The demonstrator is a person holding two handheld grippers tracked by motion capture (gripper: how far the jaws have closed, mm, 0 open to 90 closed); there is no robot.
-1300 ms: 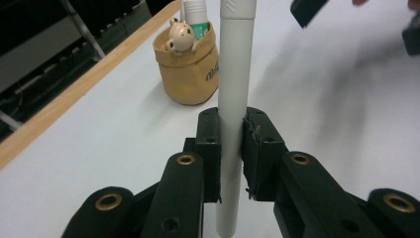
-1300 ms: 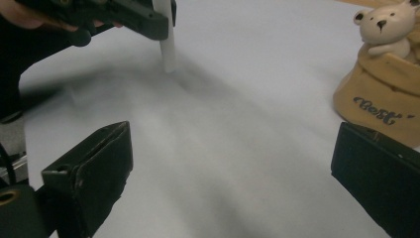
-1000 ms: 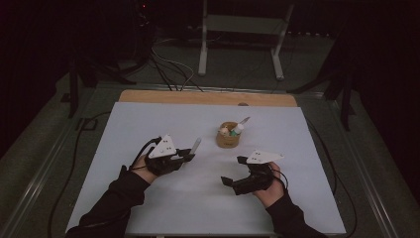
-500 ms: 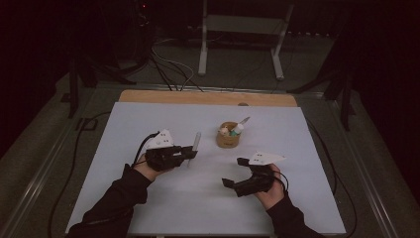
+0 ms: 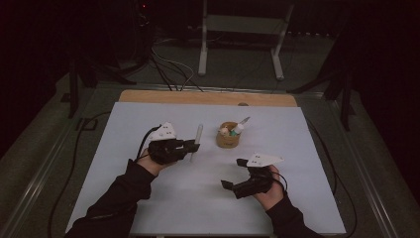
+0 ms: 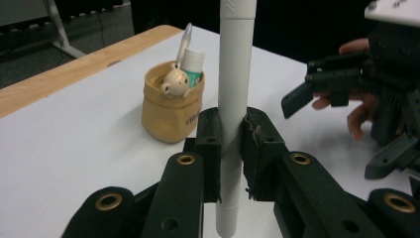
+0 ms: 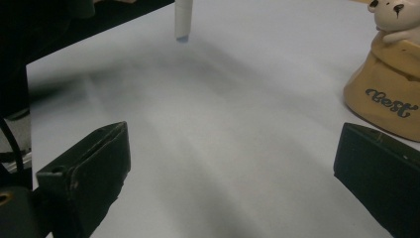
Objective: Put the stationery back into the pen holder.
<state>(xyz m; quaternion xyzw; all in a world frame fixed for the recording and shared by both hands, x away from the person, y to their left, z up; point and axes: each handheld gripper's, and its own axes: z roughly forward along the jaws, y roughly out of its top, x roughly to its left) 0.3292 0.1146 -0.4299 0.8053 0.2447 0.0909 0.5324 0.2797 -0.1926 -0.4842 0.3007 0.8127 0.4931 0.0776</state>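
Note:
My left gripper [image 5: 194, 145] is shut on a long white pen [image 5: 197, 140], gripping it near its lower end; in the left gripper view the pen [image 6: 234, 74] stands upright between the jaws [image 6: 232, 144]. To its right stands a tan pot [image 5: 228, 138] holding a small bear figure [image 6: 174, 85], a pen and a green-and-white tube. My right gripper [image 5: 233, 173] hovers open near the table's front, jaws wide apart and nothing between them [image 7: 233, 163]. It faces the pot [image 7: 386, 99] and the white pen's end [image 7: 182, 20].
The pale blue table top [image 5: 148, 119] has a wooden strip [image 5: 198, 97] along its far edge. Black cables [image 5: 79, 148] trail off the left side. A white metal stand [image 5: 237, 25] sits on the floor beyond the table.
The left gripper has shifted slightly right and forward with the white pen, and the pen now points more straight away from me. The right gripper has barely moved.

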